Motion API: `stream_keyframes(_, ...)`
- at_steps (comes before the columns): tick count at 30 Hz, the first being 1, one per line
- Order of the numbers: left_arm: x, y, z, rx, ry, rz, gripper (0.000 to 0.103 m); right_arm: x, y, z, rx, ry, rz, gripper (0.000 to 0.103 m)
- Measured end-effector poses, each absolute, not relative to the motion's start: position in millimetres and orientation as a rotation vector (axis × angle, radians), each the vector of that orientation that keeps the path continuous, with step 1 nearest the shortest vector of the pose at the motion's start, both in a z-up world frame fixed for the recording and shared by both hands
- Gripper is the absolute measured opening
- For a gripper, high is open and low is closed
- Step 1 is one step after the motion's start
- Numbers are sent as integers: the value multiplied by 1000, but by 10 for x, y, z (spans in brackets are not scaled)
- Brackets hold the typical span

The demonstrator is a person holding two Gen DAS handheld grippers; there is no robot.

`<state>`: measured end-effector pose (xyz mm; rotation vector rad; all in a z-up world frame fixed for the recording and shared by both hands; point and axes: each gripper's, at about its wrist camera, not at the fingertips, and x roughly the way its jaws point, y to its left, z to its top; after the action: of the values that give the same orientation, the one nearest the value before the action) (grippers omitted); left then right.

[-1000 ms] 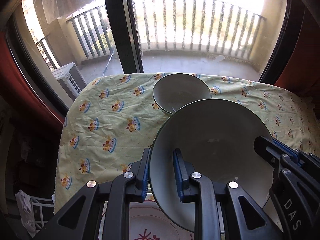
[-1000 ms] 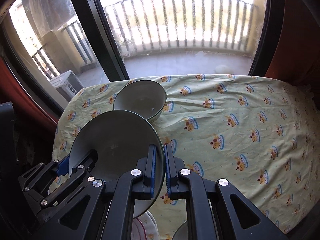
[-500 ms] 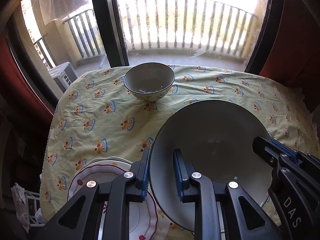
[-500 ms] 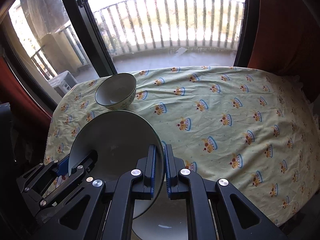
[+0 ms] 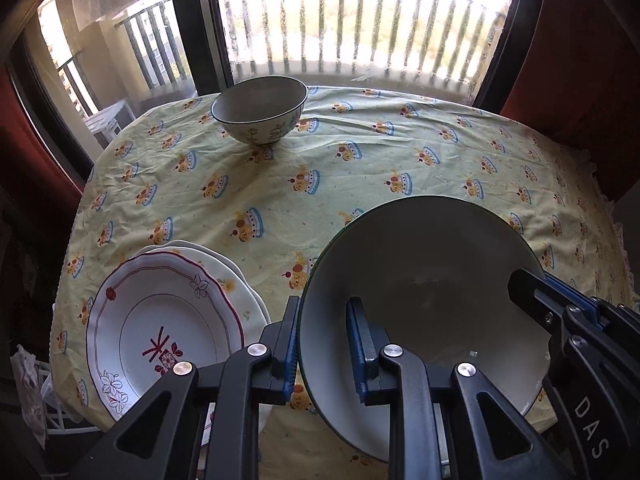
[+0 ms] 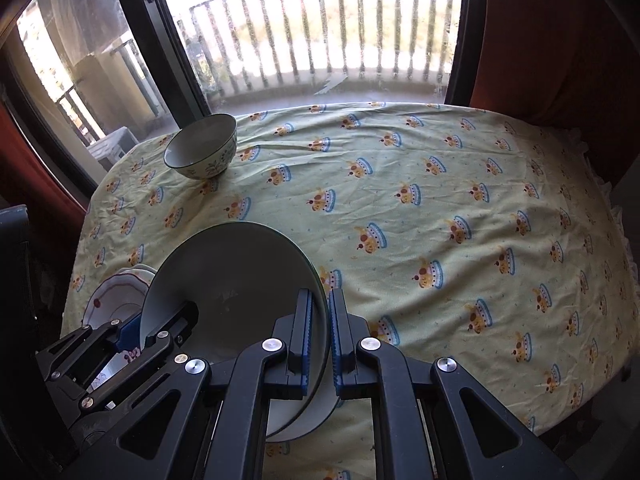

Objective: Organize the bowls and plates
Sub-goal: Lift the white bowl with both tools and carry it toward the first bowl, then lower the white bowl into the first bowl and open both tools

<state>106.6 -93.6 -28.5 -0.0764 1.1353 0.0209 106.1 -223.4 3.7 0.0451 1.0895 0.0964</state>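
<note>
Both grippers hold one large grey-white bowl with a dark rim [image 5: 424, 276], also seen in the right wrist view [image 6: 232, 276]. My left gripper [image 5: 322, 340] is shut on its left rim. My right gripper [image 6: 319, 328] is shut on its right rim and shows in the left wrist view [image 5: 560, 312]. The bowl hangs over the table's near edge. A small floral bowl [image 5: 260, 110] stands upright at the far left, also in the right wrist view [image 6: 202, 146]. A stack of white plates, the top one with red trim [image 5: 160, 320], lies at the near left.
The table wears a yellow cloth with a crown pattern [image 6: 440, 208]. A second rim [image 6: 320, 412] shows just under the held bowl. A window with dark frames [image 5: 200, 28] and a balcony railing lie behind. Red curtains [image 6: 560, 40] hang at the sides.
Both grippers have drawn back toward the near edge with the large bowl. The small bowl now sits far off, and the plate stack has come into view at the left.
</note>
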Motion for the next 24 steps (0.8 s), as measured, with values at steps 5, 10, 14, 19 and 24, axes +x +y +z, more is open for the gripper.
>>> stream_keyframes(5,998,-1001,-419,-87,1170,20,20,992,-2291,-79,28,1115,95,11)
stream_keyframes(10,978,-1060,-488,-74,1174,25,20,990,-2326,-220,20,1146,94,11)
stream_keyframes(14,992,-1080,-468,-60,1171,32,20,1011,-2365,-292,34,1159,91,12)
stream_keyframes(19,972,-1052,-485,-35,1177,59,20,1036,-2361,-337,54,1183,115,12)
stream_keyframes(24,979,-1027,-555,-27,1199,79,20,1044,-2348,-453,83,1220,134,12)
